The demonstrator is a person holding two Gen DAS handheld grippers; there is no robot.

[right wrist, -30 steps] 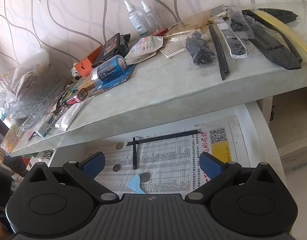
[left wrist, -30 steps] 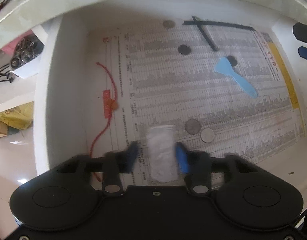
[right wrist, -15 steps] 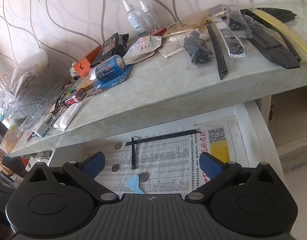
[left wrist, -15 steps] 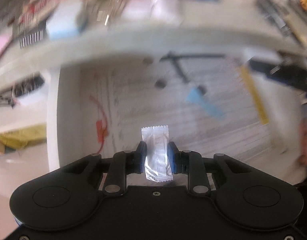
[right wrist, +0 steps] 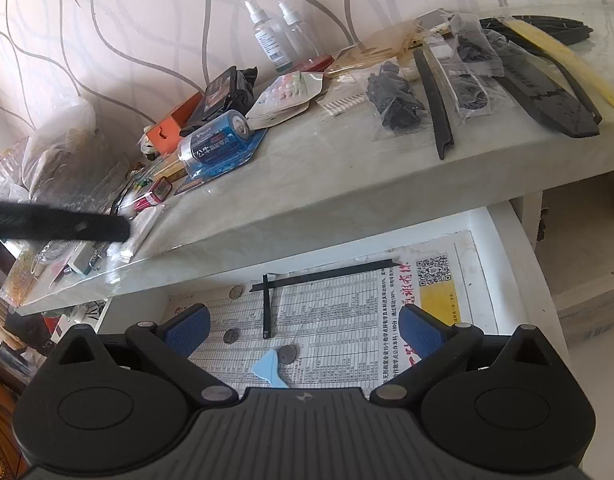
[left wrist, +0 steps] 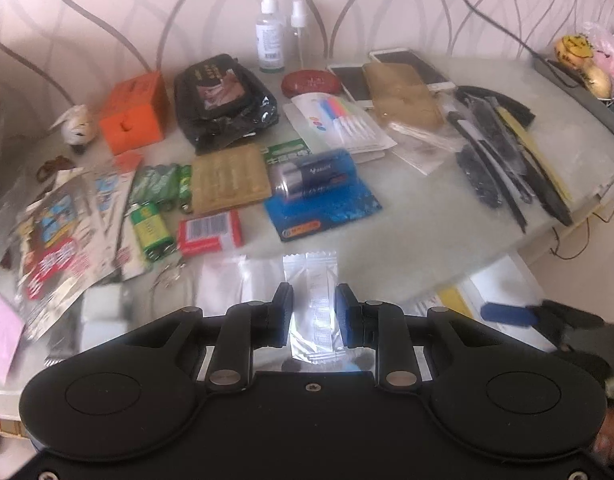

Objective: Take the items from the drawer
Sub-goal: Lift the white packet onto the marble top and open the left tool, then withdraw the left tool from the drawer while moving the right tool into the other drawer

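**Left wrist view**
- Left gripper (left wrist: 313,314): blue pads narrow, clamped on the 2 long edges of 1 silver foil sachet (left wrist: 313,300). The sachet stands lengthwise between the pads with its crimped top free above them, a grip that suits a flat, limp packet. It is out of the drawer and hangs over the front edge of the tabletop (left wrist: 419,240).
- Bare spot just ahead of the sachet, beside clear plastic bags (left wrist: 235,280); probably the intended set-down place.
- Tabletop stock, each piece lying flat and separate: 1 large blue battery in a blister pack (left wrist: 319,188), 1 green 9-volt battery (left wrist: 153,232), 1 red-and-white barcoded box (left wrist: 209,232), 1 orange box (left wrist: 133,114), 1 black pouch (left wrist: 223,96), 2 spray bottles (left wrist: 273,36) upright at the wall.

**Right wrist view**
- Right gripper (right wrist: 303,330): fingers wide apart, nothing between them; it hangs over the open drawer, apparently ready for the next item.
- Drawer (right wrist: 507,240): white, pulled out under the tabletop, floor lined with printed paper (right wrist: 339,312).
- Contents left in it: 2 black strips crossed in a T (right wrist: 323,274), 3 coins (right wrist: 231,336) lying apart, 1 light-blue plastic scraper (right wrist: 271,370) touching the nearest coin.
- Judgement: the drawer is nearly emptied, with only small flat pieces left, all hard to pinch.
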